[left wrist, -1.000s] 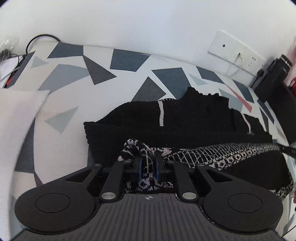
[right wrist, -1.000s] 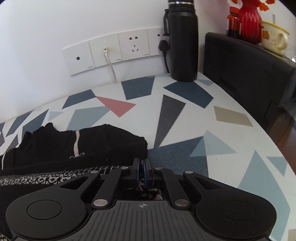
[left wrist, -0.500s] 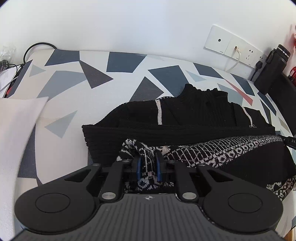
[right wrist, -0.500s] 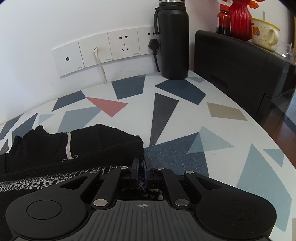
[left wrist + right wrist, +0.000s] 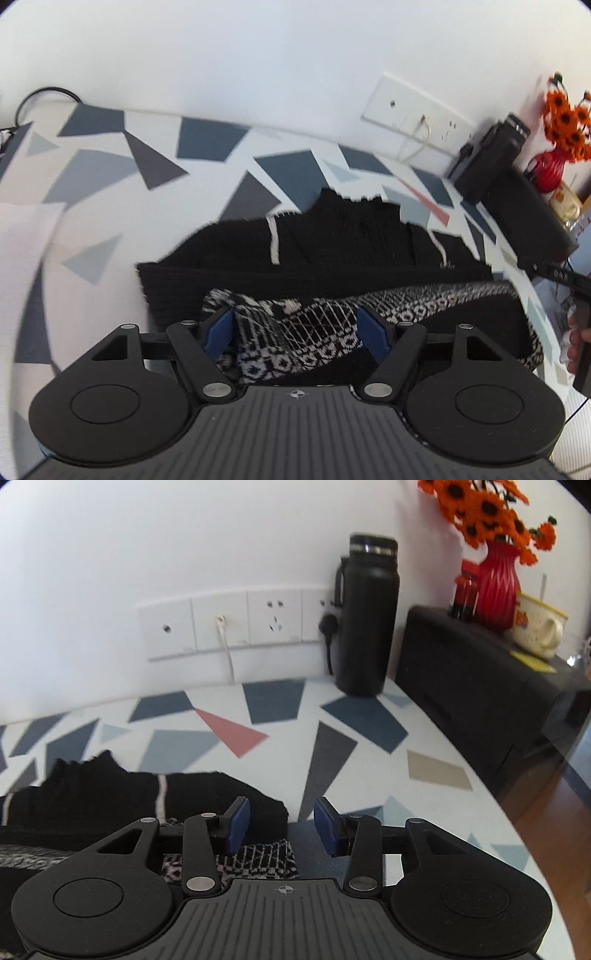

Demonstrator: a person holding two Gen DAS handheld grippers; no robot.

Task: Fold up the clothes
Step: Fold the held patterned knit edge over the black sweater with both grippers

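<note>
Table (image 5: 369, 760) with triangle-pattern cover against white wall | black sweater (image 5: 332, 251) lies folded on it, patterned hem (image 5: 406, 299) doubled over the near side | left claw (image 5: 297, 328) released, fingers spread either side of hem | right claw (image 5: 281, 823) released above sweater's end | black bottle (image 5: 369, 620) near wall sockets (image 5: 229, 624).

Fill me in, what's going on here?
A person with two handheld grippers is folding a black sweater with a black-and-white patterned hem on the patterned table. The hem is folded up over the body. Left gripper and right gripper both have jaws open above the hem, gripping nothing.
</note>
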